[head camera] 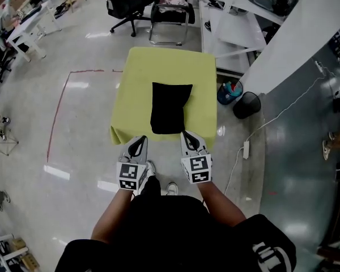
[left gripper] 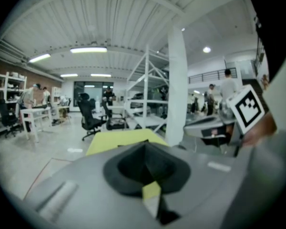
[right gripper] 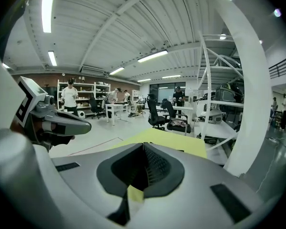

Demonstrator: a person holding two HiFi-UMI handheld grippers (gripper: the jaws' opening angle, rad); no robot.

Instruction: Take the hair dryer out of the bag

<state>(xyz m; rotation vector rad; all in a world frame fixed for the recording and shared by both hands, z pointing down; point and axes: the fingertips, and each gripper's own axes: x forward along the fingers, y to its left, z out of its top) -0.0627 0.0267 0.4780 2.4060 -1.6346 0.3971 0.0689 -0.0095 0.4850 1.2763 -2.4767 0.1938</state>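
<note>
Holds the left gripper [head camera: 139,141] and the right gripper [head camera: 188,138] side by side just off the near edge of the table [head camera: 137,72], both pointed forward and slightly down toward the black bag [head camera: 170,107]. Has both claws closed all the way, pads pressed together, nothing caught in either; reads the same along the jaws in each gripper view. Looks like the lead-in to a first reach: paired and level so as to come at the bag's near end from both sides, probably one to pin or spread the fabric and the other to go for what is inside. Calls for parting the jaws before any hold can be taken.

Shows the bag lying flat at the middle of the table, nearer the near edge than the far one, its long side running away from the body. Cannot tell which end opens. Shows no hair dryer anywhere; presumably inside the bag, so the task is judged not begun.

Over the table, a yellow-green cloth [head camera: 201,84] hanging past the edges, bare but for the bag. Around it, a glossy grey floor [head camera: 85,152] in a large workshop: red tape line [head camera: 56,115] off the left edge, black office chair [head camera: 127,7] beyond the far edge, white shelving [head camera: 229,30] and a white pillar [head camera: 297,35] to the right, black bin [head camera: 247,104] near the far right corner.
</note>
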